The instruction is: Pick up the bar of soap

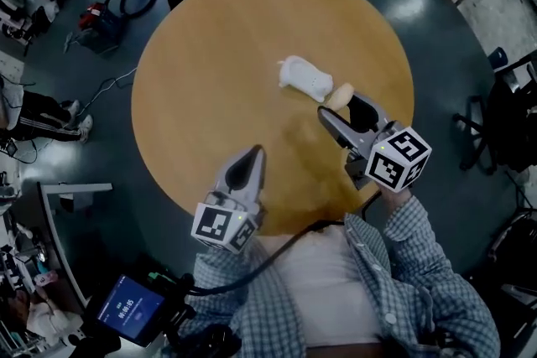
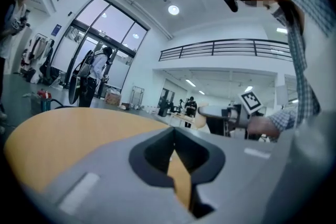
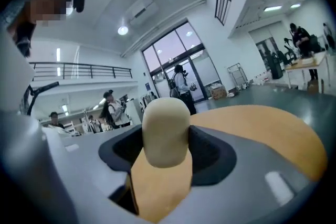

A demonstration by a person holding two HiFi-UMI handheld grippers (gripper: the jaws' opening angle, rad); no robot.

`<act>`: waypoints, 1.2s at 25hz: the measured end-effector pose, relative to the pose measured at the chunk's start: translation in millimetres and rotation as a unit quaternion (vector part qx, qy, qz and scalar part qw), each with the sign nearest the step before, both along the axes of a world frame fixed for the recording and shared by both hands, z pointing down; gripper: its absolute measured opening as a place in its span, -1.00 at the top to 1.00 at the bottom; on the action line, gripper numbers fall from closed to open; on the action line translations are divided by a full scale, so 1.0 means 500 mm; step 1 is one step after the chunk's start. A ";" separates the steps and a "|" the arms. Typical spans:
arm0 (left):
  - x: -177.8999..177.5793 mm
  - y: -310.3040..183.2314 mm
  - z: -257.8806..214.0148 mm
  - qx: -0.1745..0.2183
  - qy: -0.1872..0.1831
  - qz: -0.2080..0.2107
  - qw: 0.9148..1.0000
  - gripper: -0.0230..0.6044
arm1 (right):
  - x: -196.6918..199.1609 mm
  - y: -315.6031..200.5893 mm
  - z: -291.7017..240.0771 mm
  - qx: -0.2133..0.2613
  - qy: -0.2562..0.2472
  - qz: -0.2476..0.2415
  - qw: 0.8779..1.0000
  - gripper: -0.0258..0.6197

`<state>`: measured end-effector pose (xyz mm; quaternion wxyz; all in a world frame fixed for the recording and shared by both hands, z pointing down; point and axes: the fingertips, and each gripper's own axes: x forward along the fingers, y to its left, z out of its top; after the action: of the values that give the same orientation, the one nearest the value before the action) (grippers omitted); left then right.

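Left tool, closed and empty, hangs over the near edge of the surface. Right tool clamps the bar of soap, apparently held clear above the surface: pickup looks essentially done.

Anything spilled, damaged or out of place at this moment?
Nothing stands out. The right gripper holds the bar of soap squarely between its jaws, over the round table. A white object lies on the tabletop close by. No spill or damage shows.
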<state>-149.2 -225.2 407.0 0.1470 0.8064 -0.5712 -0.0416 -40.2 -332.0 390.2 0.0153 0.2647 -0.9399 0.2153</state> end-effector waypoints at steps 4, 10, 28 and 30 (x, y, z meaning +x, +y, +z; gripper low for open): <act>0.019 0.009 -0.006 -0.002 0.002 0.014 1.000 0.93 | 0.039 0.055 -0.024 -0.018 -0.056 0.052 0.997 0.08; 0.047 0.014 -0.007 0.008 0.003 0.043 0.999 0.93 | 0.069 0.097 -0.018 -0.023 -0.058 0.077 0.995 0.07; 0.047 0.021 -0.010 0.016 0.003 0.042 0.999 0.93 | 0.048 0.123 -0.043 0.001 -0.055 0.057 0.997 0.08; 0.044 0.019 -0.009 0.015 0.002 0.041 0.999 0.93 | 0.044 0.122 -0.044 -0.001 -0.057 0.054 0.997 0.07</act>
<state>-127.2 -215.8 402.7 0.1376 0.8312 -0.5367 -0.0463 -18.4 -271.0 367.9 -0.0492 0.3026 -0.9232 0.2317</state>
